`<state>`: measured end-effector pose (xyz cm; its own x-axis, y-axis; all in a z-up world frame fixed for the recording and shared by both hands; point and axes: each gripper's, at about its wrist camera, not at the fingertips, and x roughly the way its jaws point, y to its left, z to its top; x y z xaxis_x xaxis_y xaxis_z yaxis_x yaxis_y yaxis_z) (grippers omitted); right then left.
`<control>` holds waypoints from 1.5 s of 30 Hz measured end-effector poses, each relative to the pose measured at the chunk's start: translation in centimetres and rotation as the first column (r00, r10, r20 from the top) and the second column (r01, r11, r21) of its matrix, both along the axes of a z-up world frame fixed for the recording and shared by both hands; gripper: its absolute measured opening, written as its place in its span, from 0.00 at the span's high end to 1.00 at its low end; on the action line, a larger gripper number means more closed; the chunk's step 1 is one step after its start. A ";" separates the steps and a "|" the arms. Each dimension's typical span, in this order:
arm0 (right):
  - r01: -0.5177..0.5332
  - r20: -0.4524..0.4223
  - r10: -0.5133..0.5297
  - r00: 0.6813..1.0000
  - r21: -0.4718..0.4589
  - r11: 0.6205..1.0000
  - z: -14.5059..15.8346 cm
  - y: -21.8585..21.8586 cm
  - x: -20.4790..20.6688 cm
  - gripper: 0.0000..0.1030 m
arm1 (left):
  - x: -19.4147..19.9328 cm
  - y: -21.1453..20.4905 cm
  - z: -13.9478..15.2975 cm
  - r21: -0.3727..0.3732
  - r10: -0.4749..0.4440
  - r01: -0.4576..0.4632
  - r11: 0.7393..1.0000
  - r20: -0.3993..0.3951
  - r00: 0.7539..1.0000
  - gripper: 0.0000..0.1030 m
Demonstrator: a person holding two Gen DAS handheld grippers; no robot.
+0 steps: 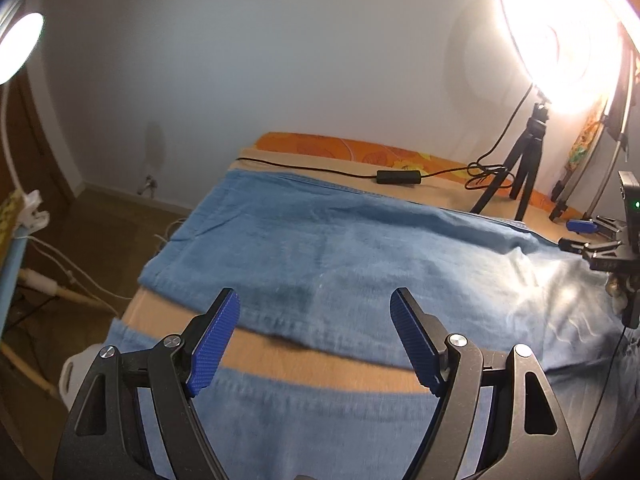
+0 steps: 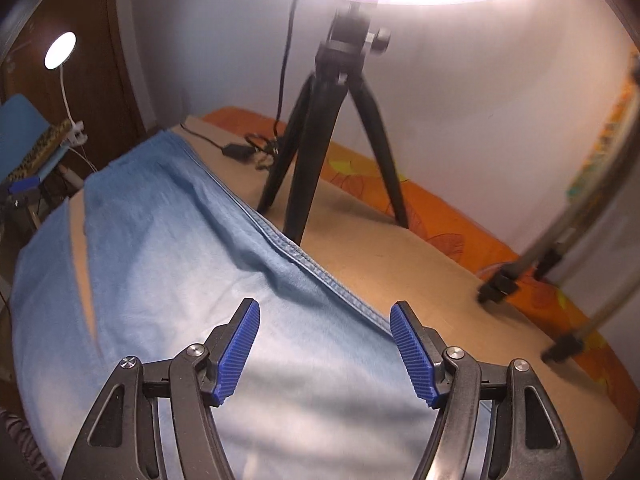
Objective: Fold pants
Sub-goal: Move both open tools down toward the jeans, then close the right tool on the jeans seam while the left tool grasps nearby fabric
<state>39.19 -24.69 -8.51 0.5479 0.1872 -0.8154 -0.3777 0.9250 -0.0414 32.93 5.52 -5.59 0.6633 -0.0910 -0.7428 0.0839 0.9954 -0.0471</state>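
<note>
Light blue denim pants [image 1: 320, 248] lie flat on a tan surface [image 1: 304, 368], the two legs side by side with a tan gap between them. My left gripper [image 1: 314, 308] is open and empty, held above the near edge of the far leg. My right gripper [image 2: 325, 318] is open and empty above the pants [image 2: 180, 264], close to their stitched outer seam [image 2: 304, 264]. The right gripper also shows at the right edge of the left wrist view [image 1: 580, 236]. The left gripper shows small at the far left of the right wrist view [image 2: 24, 188].
A black tripod [image 2: 320, 140] with a bright ring light stands on the tan surface just beyond the pants. A black cable with a switch box [image 1: 400, 178] runs along the far edge. Metal stand legs [image 2: 560, 272] are at the right. An orange patterned sheet [image 2: 460, 216] borders the surface.
</note>
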 end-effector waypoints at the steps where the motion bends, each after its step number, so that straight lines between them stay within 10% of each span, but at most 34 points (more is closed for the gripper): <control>1: -0.009 -0.004 0.009 1.000 -0.004 1.000 -0.5 0.2 0.6 0.32 | 0.8 -0.1 -0.3 -0.006 0.000 0.000 1.000 -0.009 1.000 0.25; 15: -0.053 -0.094 0.053 0.994 0.007 0.999 -6.2 1.3 5.6 0.31 | 6.5 -2.5 -3.9 -0.053 -0.004 0.000 0.999 -0.075 0.997 0.25; 20: -0.059 -0.093 0.064 0.994 0.056 0.997 -5.7 1.5 4.9 0.67 | 7.1 -1.5 -3.8 -0.075 0.024 -0.029 0.997 -0.075 0.997 0.24; 26: -0.063 -0.026 0.064 0.998 0.059 0.996 -2.9 2.8 1.6 0.95 | 7.3 -0.3 -3.0 -0.124 0.051 -0.060 0.990 -0.075 0.996 0.24; 36: -0.206 0.035 0.204 0.978 0.075 0.976 1.5 7.4 -7.0 0.99 | 7.5 -0.1 -1.4 -0.163 0.065 -0.076 0.984 -0.072 0.995 0.24; 45: -0.388 -0.009 0.388 0.922 0.008 0.922 -0.5 12.5 -16.4 1.00 | 8.8 -2.4 -4.9 -0.094 0.063 -0.084 0.992 -0.206 0.976 0.24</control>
<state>22.76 -12.21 -8.98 0.4231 0.3886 -0.8185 -0.7073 0.7062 -0.0303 41.77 3.11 -10.46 0.5077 -0.1295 -0.8517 -0.0110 0.9876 -0.1567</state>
